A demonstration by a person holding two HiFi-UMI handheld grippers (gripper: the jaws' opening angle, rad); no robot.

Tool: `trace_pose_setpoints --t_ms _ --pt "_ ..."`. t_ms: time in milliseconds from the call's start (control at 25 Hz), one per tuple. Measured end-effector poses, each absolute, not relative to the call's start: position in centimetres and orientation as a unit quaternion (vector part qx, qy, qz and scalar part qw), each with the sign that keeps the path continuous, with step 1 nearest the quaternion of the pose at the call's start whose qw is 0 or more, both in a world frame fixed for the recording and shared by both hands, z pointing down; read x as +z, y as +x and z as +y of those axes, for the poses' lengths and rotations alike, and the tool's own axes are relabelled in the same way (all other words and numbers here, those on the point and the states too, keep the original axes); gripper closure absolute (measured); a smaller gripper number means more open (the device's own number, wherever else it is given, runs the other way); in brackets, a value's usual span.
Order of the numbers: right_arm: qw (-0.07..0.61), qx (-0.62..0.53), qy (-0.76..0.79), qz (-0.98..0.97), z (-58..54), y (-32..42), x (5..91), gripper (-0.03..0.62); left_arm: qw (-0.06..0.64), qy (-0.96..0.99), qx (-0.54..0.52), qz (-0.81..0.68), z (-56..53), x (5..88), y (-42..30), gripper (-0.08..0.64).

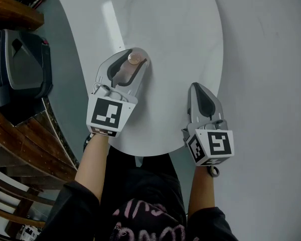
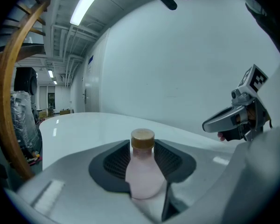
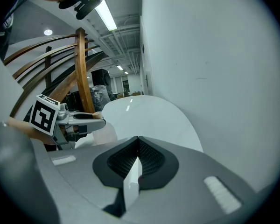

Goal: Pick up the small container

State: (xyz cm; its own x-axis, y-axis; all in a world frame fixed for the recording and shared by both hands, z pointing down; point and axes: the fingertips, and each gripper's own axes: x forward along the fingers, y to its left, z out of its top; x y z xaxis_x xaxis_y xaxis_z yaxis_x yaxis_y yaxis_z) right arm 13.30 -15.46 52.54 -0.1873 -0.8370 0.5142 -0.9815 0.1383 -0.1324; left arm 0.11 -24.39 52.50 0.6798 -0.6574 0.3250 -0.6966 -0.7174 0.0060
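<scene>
The small container (image 2: 142, 169) is a pale pink bottle with a tan cap (image 1: 134, 59). It stands upright between the jaws of my left gripper (image 1: 132, 67), which is shut on its body over the white round table (image 1: 180, 29). The bottle (image 3: 86, 125) shows dimly past the left gripper (image 3: 77, 119) in the right gripper view. My right gripper (image 1: 199, 95) hangs at the table's near right edge, its jaws shut with nothing between them (image 3: 136, 149). It shows at the right as a grey beak (image 2: 228, 120) in the left gripper view.
Dark wooden chair backs (image 1: 20, 134) curve along the left, with a black case (image 1: 20, 67) beside them. A white wall or floor (image 1: 271, 59) lies right of the table. A wooden post (image 3: 81, 73) stands behind the table.
</scene>
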Motion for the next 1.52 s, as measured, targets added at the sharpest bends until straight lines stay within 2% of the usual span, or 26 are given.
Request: trace_pose_setpoints --t_ms 1520 --pt "0.165 0.224 0.617 -0.736 -15.9 12.9 52.5 0.575 0.051 0.913 0.147 -0.377 -25.2 51.6 -0.8 0.419"
